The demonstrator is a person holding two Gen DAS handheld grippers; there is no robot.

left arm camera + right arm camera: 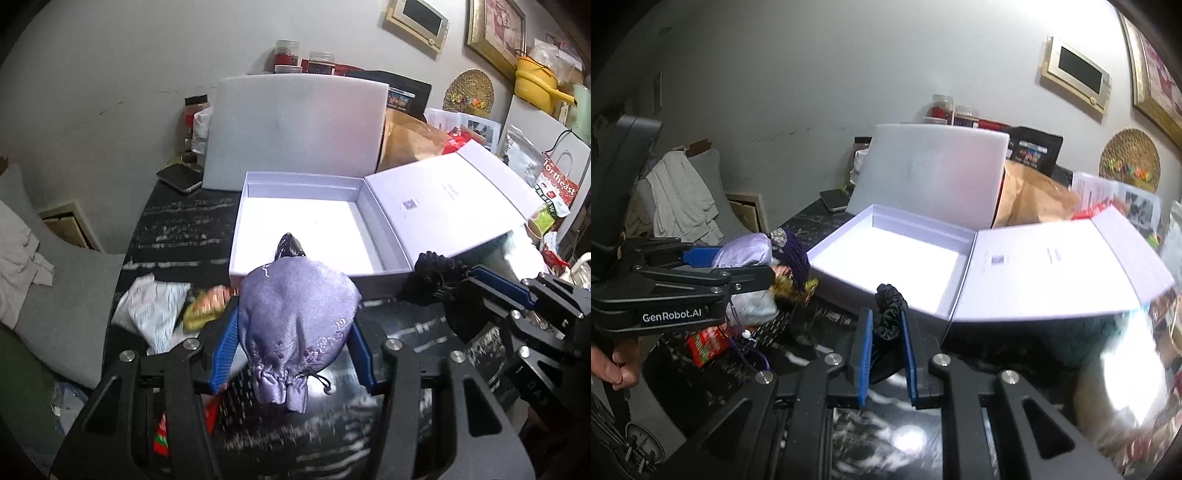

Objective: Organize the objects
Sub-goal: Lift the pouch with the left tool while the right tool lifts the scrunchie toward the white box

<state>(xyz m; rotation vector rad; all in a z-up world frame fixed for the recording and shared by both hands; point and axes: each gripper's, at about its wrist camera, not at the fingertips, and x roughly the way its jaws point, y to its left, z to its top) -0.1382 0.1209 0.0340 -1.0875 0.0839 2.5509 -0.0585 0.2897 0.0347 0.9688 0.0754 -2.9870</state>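
My left gripper [294,315] is shut on a lavender satin drawstring pouch [295,291], and a dark purple tassel [290,245] hangs off the pouch's far end. The pouch hovers above the near edge of an open white box [306,229] whose lid [443,199] is folded out to the right. My right gripper [886,313] is shut on a black scrunchie [891,295], just short of the white box [886,254]. In the right wrist view the left gripper [738,262] carries the pouch [742,251] at the left. The right gripper [458,275] shows at the right of the left wrist view.
A white foam sheet [295,129] leans upright behind the box, with a phone [181,177] to its left and a brown paper bag [410,144] to its right. Packets [151,310] and a red wrapper [705,343] litter the dark table. A hand [613,365] grips the left tool.
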